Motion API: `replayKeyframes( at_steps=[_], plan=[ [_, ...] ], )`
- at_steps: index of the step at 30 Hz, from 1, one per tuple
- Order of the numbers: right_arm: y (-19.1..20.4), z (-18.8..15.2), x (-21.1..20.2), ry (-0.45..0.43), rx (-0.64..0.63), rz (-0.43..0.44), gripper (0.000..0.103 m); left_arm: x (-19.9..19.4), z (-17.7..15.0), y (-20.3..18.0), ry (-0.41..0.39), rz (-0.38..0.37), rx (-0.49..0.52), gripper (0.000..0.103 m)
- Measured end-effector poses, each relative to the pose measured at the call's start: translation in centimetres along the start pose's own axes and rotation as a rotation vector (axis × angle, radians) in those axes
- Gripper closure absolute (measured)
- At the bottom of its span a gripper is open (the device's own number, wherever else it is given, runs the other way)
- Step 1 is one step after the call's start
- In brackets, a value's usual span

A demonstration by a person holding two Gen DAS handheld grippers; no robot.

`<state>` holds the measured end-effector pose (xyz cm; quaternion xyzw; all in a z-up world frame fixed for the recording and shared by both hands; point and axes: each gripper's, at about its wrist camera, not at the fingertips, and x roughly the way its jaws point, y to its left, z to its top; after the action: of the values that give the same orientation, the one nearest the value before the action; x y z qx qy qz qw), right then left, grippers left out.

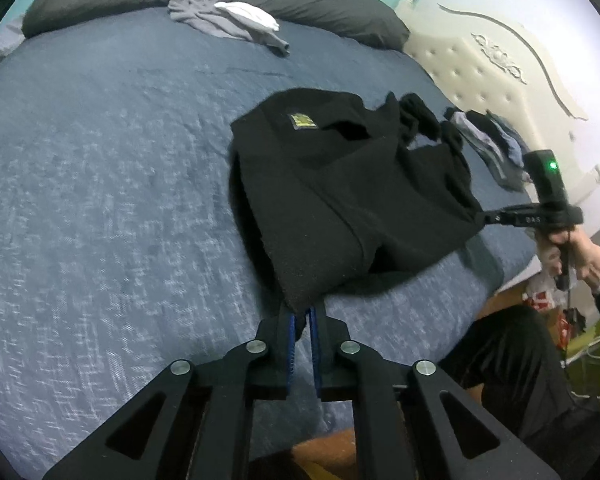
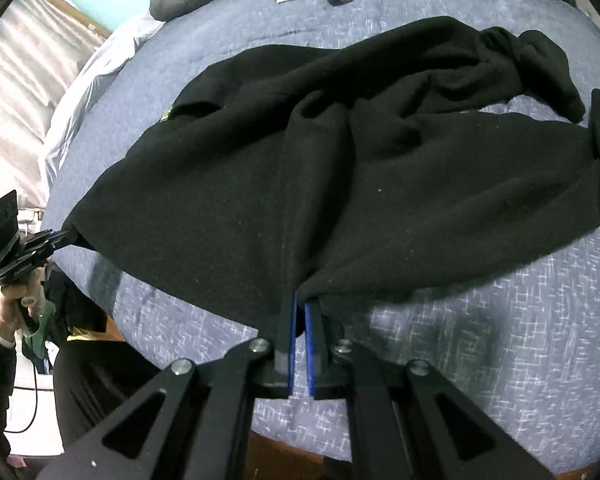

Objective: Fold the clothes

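Black fleece garment [image 1: 340, 184] lies spread on the blue bed [image 1: 100, 160], its near hem stretched between us; our left tool [image 1: 303, 316] is clamped on one corner, our right tool [image 2: 300, 300] on the other, so the hem runs left to right; beyond lie grey clothes [image 1: 208, 8] and a small pile [image 1: 488, 140], both clear of it.

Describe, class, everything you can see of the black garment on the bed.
The black garment looks like soft, fleecy fabric, with a yellow label near its neck. It lies spread on the blue bedspread, its far end bunched. The left gripper and right gripper each pinch a near hem corner, lifting that edge slightly.
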<state>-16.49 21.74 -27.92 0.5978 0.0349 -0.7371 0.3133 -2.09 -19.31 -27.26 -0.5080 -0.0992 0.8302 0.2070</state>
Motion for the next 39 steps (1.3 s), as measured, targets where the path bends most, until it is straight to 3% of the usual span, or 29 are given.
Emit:
replayKeyframes(
  at_steps=[4, 6, 11, 15, 17, 19, 20, 27, 34, 37, 39],
  plan=[
    [-0.2, -0.4, 0.0, 0.030, -0.021, -0.005, 0.100, -1.2, 0.0, 0.3, -0.018, -0.025, -0.023, 0.085],
    [-0.6, -0.8, 0.0, 0.049, -0.027, 0.002, 0.100, -2.2, 0.3, 1.0, -0.047, -0.036, -0.049, 0.068],
    [-1.6, -1.0, -0.9, 0.084, 0.000, 0.032, 0.095, -2.9, 2.6, 2.4, -0.097, 0.000, -0.094, 0.066],
    [-1.4, -0.3, -3.0, 0.046, -0.013, 0.025, 0.092, -1.7, 5.3, 3.3, -0.130, -0.011, -0.133, 0.065],
    [-1.7, 0.5, -4.5, 0.011, -0.007, 0.031, 0.081, -0.5, 6.8, 3.5, -0.137, -0.007, -0.136, 0.062],
    [-2.2, 1.4, -5.9, -0.028, -0.004, 0.030, 0.071, 0.8, 8.3, 4.0, -0.138, -0.017, -0.155, 0.052],
    [-2.4, 1.9, -6.3, -0.045, -0.001, 0.029, 0.070, 1.5, 9.0, 4.2, -0.138, -0.024, -0.166, 0.049],
    [-3.8, 7.3, -6.2, -0.129, 0.043, 0.039, 0.062, 6.5, 13.4, 6.4, -0.131, -0.059, -0.258, 0.048],
    [-4.0, 13.0, -2.5, -0.134, 0.046, 0.039, 0.061, 10.4, 16.1, 8.0, -0.104, -0.065, -0.281, 0.048],
    [-4.2, 15.6, -0.6, -0.125, 0.046, 0.031, 0.053, 11.8, 16.9, 8.6, -0.087, -0.066, -0.285, 0.048],
    [-4.3, 17.4, 0.9, -0.117, 0.042, 0.017, 0.052, 12.7, 17.3, 9.0, -0.075, -0.066, -0.288, 0.048]
  ],
)
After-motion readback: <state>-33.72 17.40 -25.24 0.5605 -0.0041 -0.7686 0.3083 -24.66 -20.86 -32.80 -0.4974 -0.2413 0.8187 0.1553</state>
